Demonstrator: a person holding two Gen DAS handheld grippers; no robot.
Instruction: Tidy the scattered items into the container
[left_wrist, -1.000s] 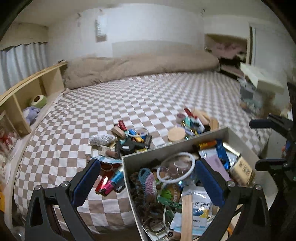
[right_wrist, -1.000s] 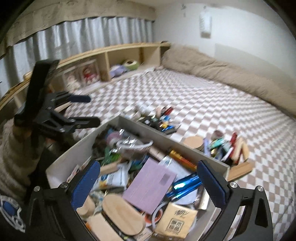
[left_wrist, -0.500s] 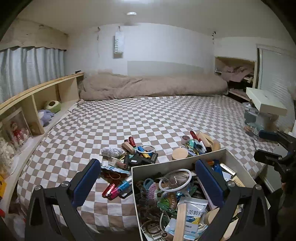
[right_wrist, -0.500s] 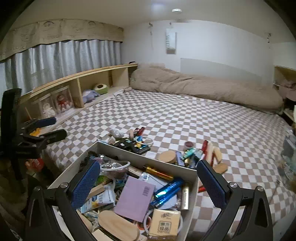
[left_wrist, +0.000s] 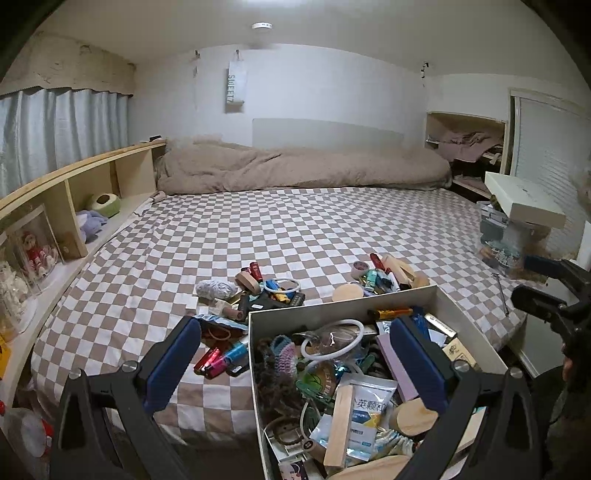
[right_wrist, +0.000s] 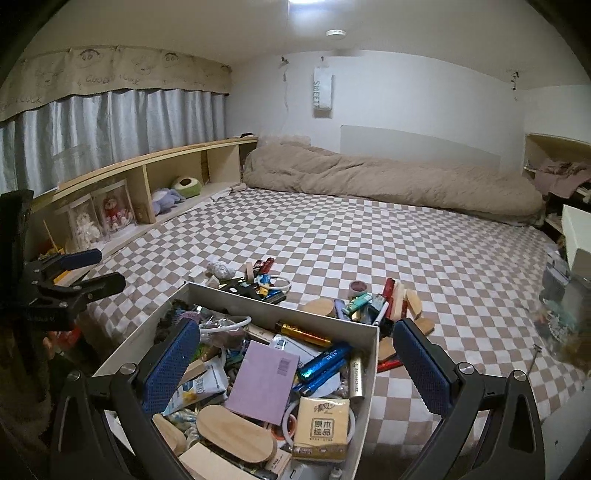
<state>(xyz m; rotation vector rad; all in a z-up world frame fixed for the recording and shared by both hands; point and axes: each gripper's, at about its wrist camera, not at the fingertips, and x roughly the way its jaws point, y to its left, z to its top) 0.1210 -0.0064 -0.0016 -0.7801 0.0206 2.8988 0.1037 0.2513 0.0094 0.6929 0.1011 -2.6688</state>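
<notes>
**Both claws open above a crowded box at the bed's edge**

The left claw (left_wrist: 295, 354) stood wide open with nothing between its blue pads, low in the left wrist frame, straddling the near left wall of the container (left_wrist: 314, 314). The right claw (right_wrist: 295, 354) was likewise spread and empty, hovering over the same container (right_wrist: 288, 315) in the lower centre of its own frame.

The container, a pale open box, sat at the near edge of the checkered bed (left_wrist: 295, 229), already crammed with a purple pad (right_wrist: 264, 384), a tissue pack (right_wrist: 322, 428), a white ring (left_wrist: 332, 341) and a gold tube (right_wrist: 303, 334).

Two piles were left on the bed just beyond the box. The left pile (left_wrist: 258, 291) lay at frame centre of the left wrist view, with red and blue lighters (left_wrist: 219, 360) nearer the lower left. The right pile (right_wrist: 376, 302), holding wooden pieces and pens, lay right of centre in the right wrist view. A beige duvet (right_wrist: 388, 181) ran along the bed's far side.
</notes>
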